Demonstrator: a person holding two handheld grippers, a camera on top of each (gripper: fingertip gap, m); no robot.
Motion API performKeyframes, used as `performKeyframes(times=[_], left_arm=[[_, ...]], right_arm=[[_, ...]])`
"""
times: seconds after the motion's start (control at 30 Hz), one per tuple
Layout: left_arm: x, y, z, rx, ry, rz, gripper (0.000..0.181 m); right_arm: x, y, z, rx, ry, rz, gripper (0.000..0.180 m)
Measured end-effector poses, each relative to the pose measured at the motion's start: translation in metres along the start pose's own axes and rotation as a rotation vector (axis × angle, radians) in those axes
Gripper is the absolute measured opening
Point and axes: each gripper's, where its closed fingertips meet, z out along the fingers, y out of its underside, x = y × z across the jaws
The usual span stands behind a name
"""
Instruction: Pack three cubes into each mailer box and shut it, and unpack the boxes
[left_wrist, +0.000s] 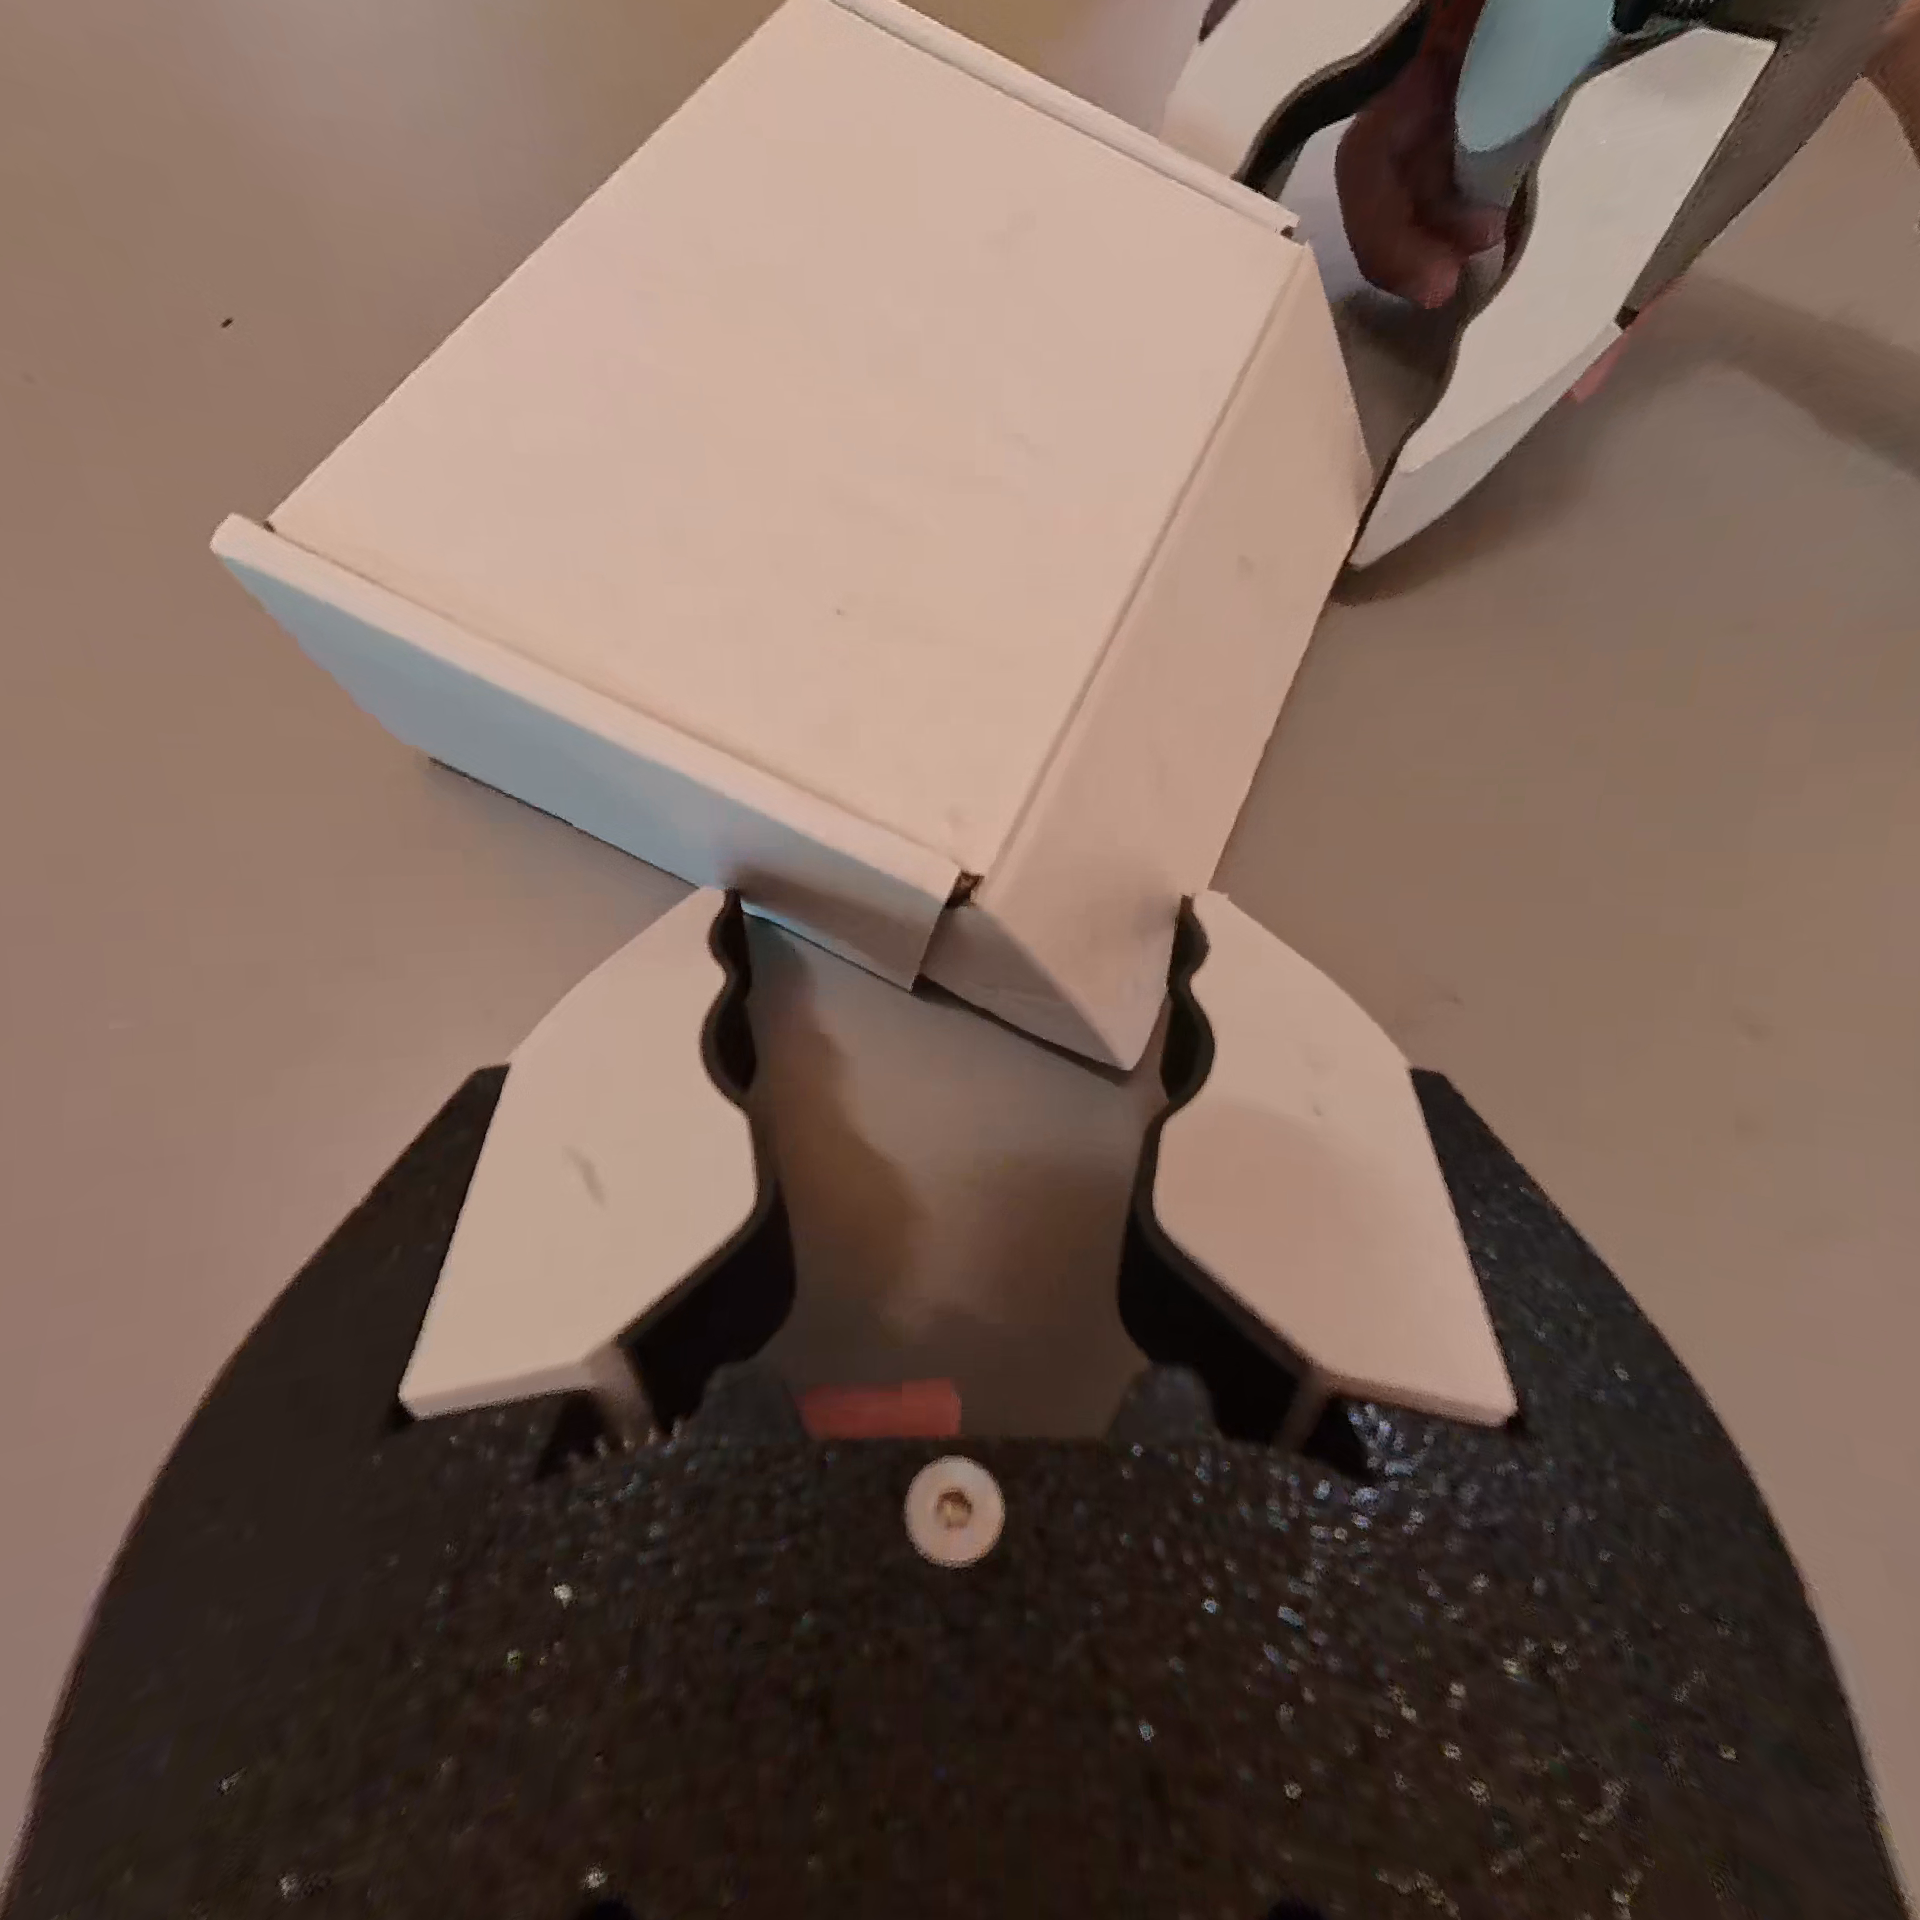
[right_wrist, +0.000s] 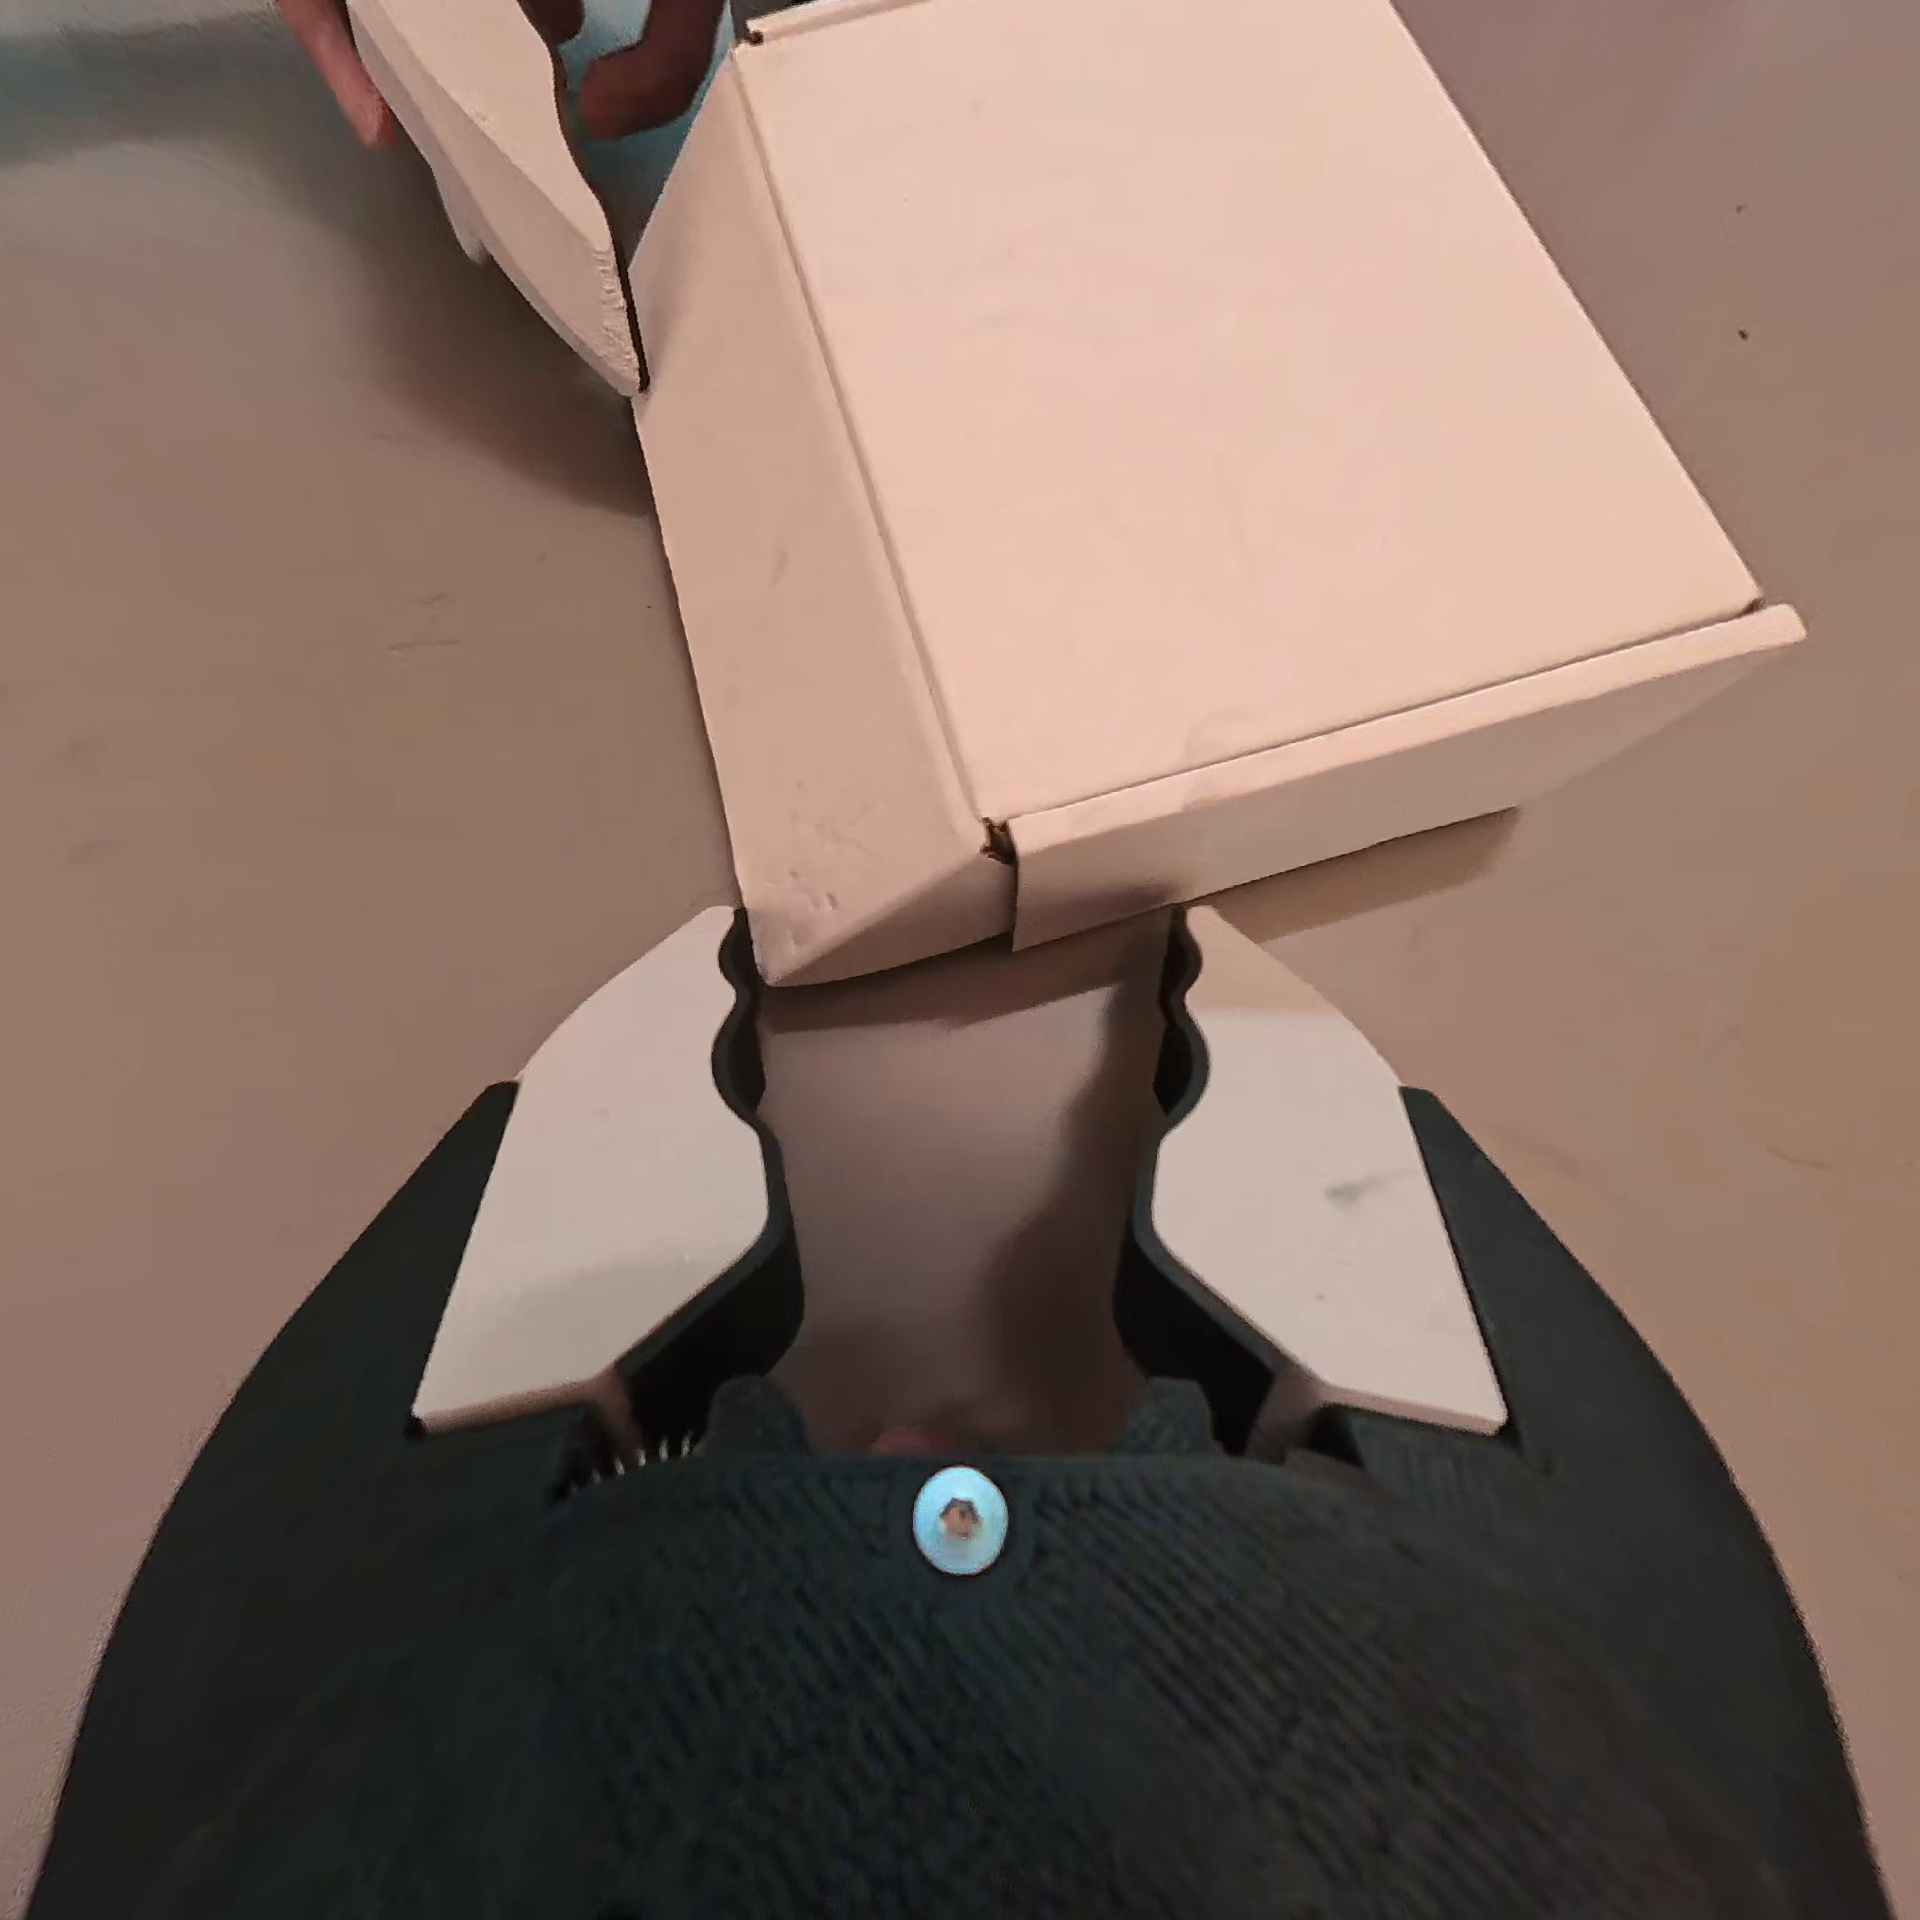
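Box: closed white mailer box (left_wrist: 790, 499) sits on the tan table (left_wrist: 208, 935), a near corner between each gripper's fingers.
Left gripper (left_wrist: 961, 914): fingers wide, holding nothing.
Right gripper (right_wrist: 961, 920): fingers wide, holding nothing.
Risk: a corner pinch could skew the box or crush its flap.
Views: only the right wrist view shows the box's other near corner.

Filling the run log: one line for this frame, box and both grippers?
mailer box: shut, on table | left gripper: open at near corner | right gripper: open at opposite corner | cubes: unseen
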Motion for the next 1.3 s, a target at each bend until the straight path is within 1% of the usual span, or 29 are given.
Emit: performKeyframes(times=[0.1,0.2,0.33,0.4,0.5,0.63,0.8,0.93,1.13,1.2,1.27,1.3], left_arm=[[-0.001,-0.001,0.000,-0.002,0.002,0.027,0.077],[-0.003,-0.001,0.001,-0.003,0.003,0.029,0.077],[-0.009,-0.003,0.005,-0.012,-0.028,0.043,0.075],[-0.014,-0.004,0.007,-0.019,-0.058,0.055,0.072],[-0.022,-0.005,0.010,-0.042,-0.158,0.103,0.062],[-0.027,-0.005,0.010,-0.044,-0.223,0.124,0.055],[-0.032,-0.006,0.011,-0.049,-0.289,0.105,0.048],[-0.031,-0.006,0.011,-0.051,-0.305,0.094,0.047],[-0.020,-0.003,0.009,-0.051,-0.306,0.085,0.047],[-0.014,-0.001,0.009,-0.049,-0.272,0.067,0.050],[-0.009,0.000,0.008,-0.044,-0.244,0.095,0.051],[-0.007,0.002,0.007,-0.048,-0.242,0.120,0.057]], right_arm=[[0.003,-0.001,0.000,0.029,-0.010,0.011,0.078],[0.003,-0.003,-0.004,0.053,-0.036,0.019,0.074],[0.010,-0.003,0.000,0.026,-0.008,-0.006,0.067],[0.015,-0.002,0.002,0.005,0.021,-0.025,0.063],[0.024,0.000,0.004,-0.058,0.108,-0.078,0.053],[0.024,0.000,0.004,-0.146,0.145,-0.107,0.048],[0.030,0.000,0.003,-0.102,0.167,-0.092,0.036],[0.030,0.000,0.003,-0.061,0.176,-0.063,0.033],[0.023,0.003,0.000,-0.079,0.173,-0.084,0.032],[0.021,0.004,-0.002,-0.065,0.164,-0.094,0.034],[0.020,0.006,-0.004,-0.051,0.160,-0.094,0.037],[0.018,0.006,-0.006,-0.046,0.166,-0.100,0.041]])
